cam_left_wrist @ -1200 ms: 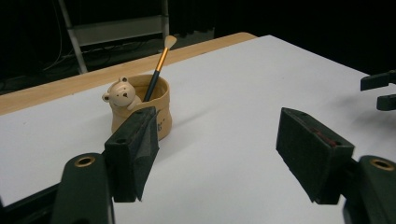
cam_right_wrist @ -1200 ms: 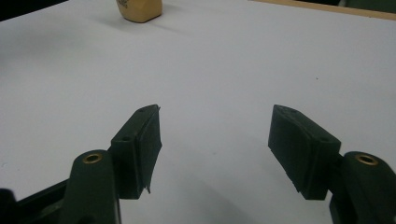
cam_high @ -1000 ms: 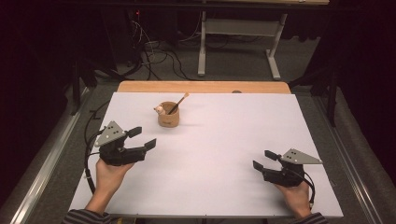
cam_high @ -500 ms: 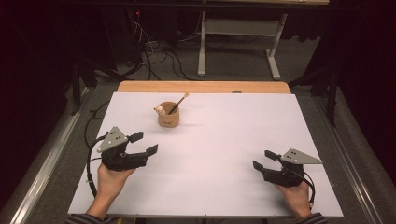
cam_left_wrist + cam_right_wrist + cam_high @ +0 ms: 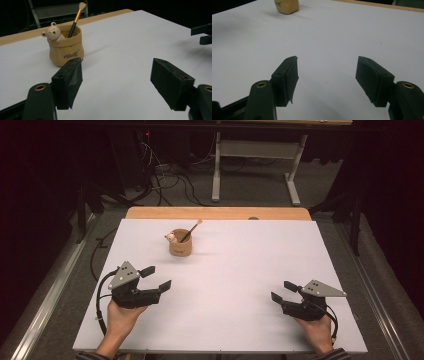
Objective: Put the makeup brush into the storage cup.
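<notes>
Pot (image 5: 180, 245) with brush (image 5: 191, 231): upright at far centre-left of table (image 5: 240, 270), well apart from both grippers. Left gripper (image 5: 155, 277): jaws spread, empty, aimed toward pot, likely for approach. Right gripper (image 5: 283, 291): jaws spread, empty, low near front right edge, apparently parked clear.

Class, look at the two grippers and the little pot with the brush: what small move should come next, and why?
Probably the left gripper should ease forward toward the pot. Its jaws stand open and empty, it is the nearer one, and its own view faces the pot with the brush leaning up out of it. The right gripper, also open, rests farther away on the white table.
</notes>
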A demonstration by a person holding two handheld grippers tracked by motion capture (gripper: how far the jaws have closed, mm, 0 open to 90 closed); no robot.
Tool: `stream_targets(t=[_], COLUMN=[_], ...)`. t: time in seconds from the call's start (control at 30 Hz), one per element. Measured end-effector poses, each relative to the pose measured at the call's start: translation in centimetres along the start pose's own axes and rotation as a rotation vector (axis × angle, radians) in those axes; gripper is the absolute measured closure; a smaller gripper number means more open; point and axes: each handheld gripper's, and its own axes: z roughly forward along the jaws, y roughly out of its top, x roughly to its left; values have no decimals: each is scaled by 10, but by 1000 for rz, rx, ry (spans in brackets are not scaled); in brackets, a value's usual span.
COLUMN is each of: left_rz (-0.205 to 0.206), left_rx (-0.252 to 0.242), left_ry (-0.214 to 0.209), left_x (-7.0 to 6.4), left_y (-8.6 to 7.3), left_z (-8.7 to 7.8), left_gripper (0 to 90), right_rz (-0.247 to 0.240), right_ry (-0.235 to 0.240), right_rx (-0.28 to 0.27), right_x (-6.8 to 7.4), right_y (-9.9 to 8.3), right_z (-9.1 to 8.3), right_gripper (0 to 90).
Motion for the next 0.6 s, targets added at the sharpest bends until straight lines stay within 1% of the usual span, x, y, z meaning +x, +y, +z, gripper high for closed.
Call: stream_targets(t=[0.2, 0.33, 0.4, 0.6], left_rz=[2, -7, -11, -1], left_rx=[1, -3, -5, -1], left_ry=[-2, -2, -4, -5], left_x=[-1, -1, -1, -3], left_y=[-5, -9, -10, -13], left_z=[3, 4, 4, 7], left_gripper=[260, 260, 259, 260], right_rz=[4, 20, 16, 19], right_ry=[1, 2, 4, 4], right_rx=[-3, -4, -6, -10], right_x=[0, 0, -1, -1], right_y=[0, -1, -1, -2], right_z=[-1, -2, -2, -3], right_gripper=[363, 363, 363, 363])
